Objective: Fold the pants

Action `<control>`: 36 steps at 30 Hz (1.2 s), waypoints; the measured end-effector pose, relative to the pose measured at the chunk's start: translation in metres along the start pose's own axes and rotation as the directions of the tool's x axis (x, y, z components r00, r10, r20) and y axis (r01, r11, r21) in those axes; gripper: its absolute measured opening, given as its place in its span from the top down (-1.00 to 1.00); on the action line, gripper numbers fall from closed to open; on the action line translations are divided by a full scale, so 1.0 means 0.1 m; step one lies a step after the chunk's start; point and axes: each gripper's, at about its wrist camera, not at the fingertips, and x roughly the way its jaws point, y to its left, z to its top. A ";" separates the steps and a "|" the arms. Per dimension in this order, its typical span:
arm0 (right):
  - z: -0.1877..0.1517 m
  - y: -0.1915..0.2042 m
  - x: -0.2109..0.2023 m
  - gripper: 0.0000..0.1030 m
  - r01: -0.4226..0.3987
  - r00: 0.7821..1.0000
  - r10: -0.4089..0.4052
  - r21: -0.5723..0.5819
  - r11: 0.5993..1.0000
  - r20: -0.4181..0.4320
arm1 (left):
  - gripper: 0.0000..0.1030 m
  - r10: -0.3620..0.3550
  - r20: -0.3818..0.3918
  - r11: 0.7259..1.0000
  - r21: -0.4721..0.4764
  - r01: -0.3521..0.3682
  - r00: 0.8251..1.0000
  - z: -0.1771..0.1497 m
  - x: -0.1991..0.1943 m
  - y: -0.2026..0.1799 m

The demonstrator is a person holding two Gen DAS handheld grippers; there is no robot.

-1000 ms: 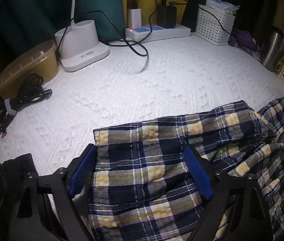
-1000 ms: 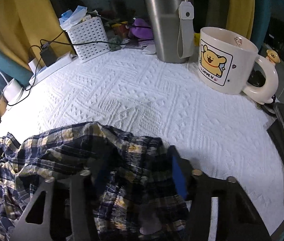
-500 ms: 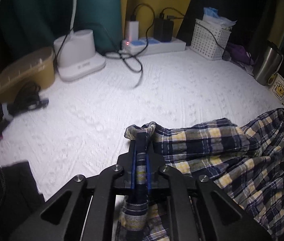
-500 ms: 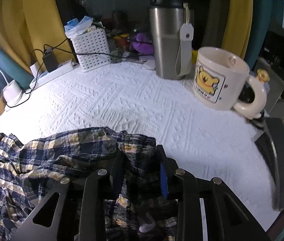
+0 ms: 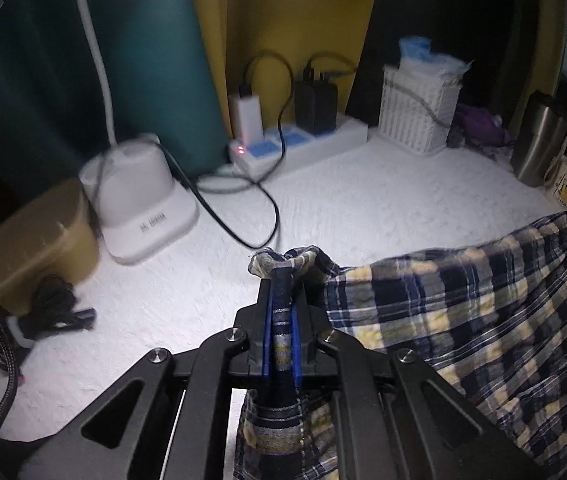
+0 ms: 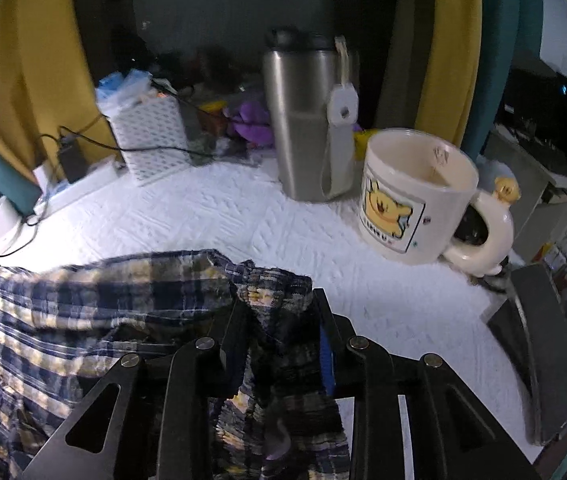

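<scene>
Navy, yellow and white plaid pants (image 5: 463, 312) hang between my two grippers above the white textured tablecloth (image 5: 363, 208). My left gripper (image 5: 282, 280) is shut on one corner of the pants; a bunch of cloth pokes out past its blue pads. In the right wrist view, the pants (image 6: 83, 312) spread to the left, and my right gripper (image 6: 279, 300) is shut on a thick bunched fold of them. The cloth sags between the two grips.
Along the back stand a white lamp base (image 5: 143, 208), a power strip (image 5: 299, 144) with chargers and cables, and a white basket (image 5: 415, 112). A tan box (image 5: 39, 240) sits at left. A steel tumbler (image 6: 307, 120) and a cartoon mug (image 6: 415, 196) stand near the right gripper.
My left gripper shut on the pants' corner and lifted it off the table. My right gripper closed further on the bunched cloth and rose a little with it.
</scene>
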 end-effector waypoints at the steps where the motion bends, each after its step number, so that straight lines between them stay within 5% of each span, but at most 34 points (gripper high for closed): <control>1: -0.02 -0.01 0.07 0.43 0.003 1.000 -0.003 0.000 1.000 -0.018 | 0.87 -0.002 -0.015 1.000 -0.002 0.002 1.000 -0.02 0.06 0.00; 10: -0.08 -0.06 0.35 0.42 0.027 0.995 -0.026 0.014 1.000 -0.098 | 0.76 0.047 -0.078 0.997 -0.055 -0.051 0.996 -0.11 0.29 0.10; 17: -0.07 -0.10 0.37 -0.06 0.071 0.993 -0.070 0.008 0.997 -0.100 | 0.65 0.107 -0.085 0.988 -0.099 -0.115 0.991 -0.12 0.26 0.26; 20: -0.06 -0.11 0.32 -0.09 0.083 0.992 -0.083 -0.001 0.997 -0.091 | 0.65 0.124 -0.072 0.987 -0.093 -0.131 0.990 -0.13 0.16 0.28; 32: -0.01 -0.04 -0.16 -0.38 0.113 0.993 -0.113 -0.017 0.993 0.014 | 0.52 0.090 -0.034 0.991 -0.097 -0.093 0.995 -0.20 -0.18 0.22; 36: -0.02 0.05 -0.36 -0.48 0.096 0.995 -0.095 -0.033 0.995 0.039 | 0.26 0.041 -0.011 0.992 -0.119 -0.042 0.999 -0.19 -0.33 0.17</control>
